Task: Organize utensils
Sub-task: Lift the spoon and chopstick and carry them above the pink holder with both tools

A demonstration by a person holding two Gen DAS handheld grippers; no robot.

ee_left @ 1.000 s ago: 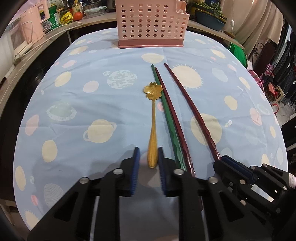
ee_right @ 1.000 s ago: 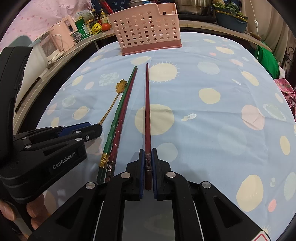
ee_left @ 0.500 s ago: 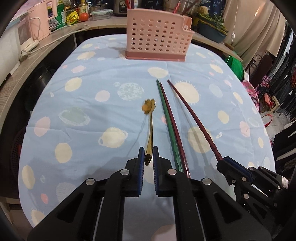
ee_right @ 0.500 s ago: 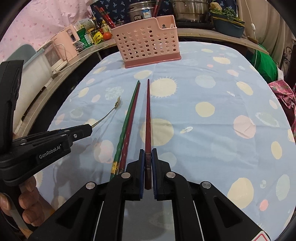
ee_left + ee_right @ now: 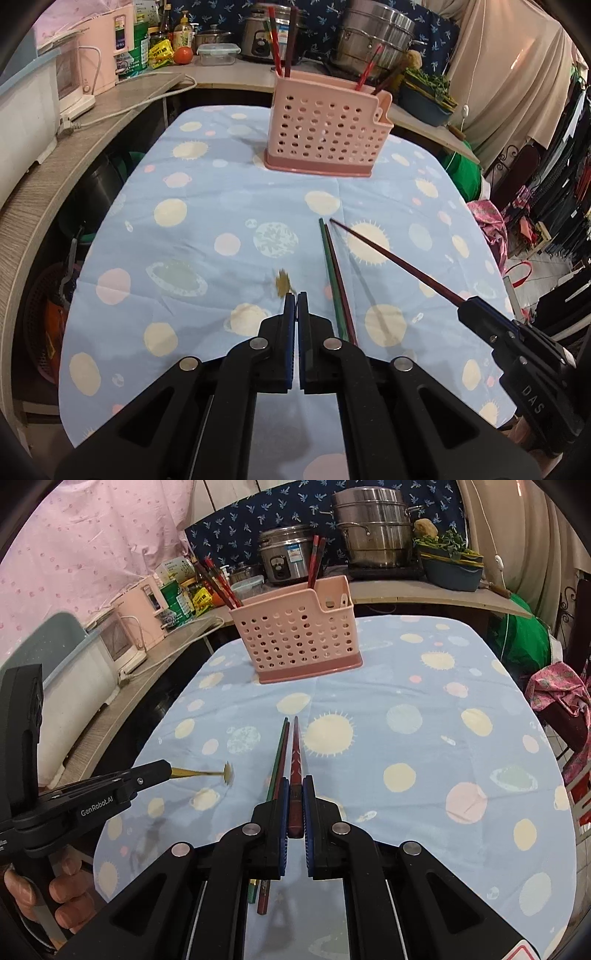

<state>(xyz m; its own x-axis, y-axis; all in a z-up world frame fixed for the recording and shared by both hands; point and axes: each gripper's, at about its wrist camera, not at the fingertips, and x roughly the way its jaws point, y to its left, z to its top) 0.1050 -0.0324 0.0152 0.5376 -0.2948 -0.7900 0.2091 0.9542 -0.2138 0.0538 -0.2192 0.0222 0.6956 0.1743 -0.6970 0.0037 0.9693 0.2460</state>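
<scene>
**Both grippers loaded, utensils lifted off the cloth**

Hidden / unclear: the gold flower-headed metal spoon point(image 5: 207, 773) is motion-blurred; from the left wrist view only its head shows past the fingertips, the handle hidden between the pads. The gripped end of the dark red patterned chopstick point(image 5: 295, 775) is hidden between the jaws in the right wrist view.

Left gripper point(image 5: 295, 297): jaws closed almost to touching, pinching the spoon handle; spoon juts out clear of the cloth. Right gripper point(image 5: 294, 786): jaws closed narrowly on the red chopstick, which points toward the far side, tip raised.

On the worktop, covered by a light blue cloth printed with suns and planets point(image 5: 424, 760): one green chopstick point(image 5: 328, 273) and one maroon chopstick point(image 5: 341, 284) lie side by side, touching, between the two grippers. Pink perforated plastic utensil basket point(image 5: 325, 136) stands at the far edge, already holding several red chopsticks upright.

Beyond: rice cooker point(image 5: 282, 555), steel steamer pot point(image 5: 373, 528), pink appliance far left.

Writing: "GenRobot.AI" on left gripper; "DAS" on right gripper.
</scene>
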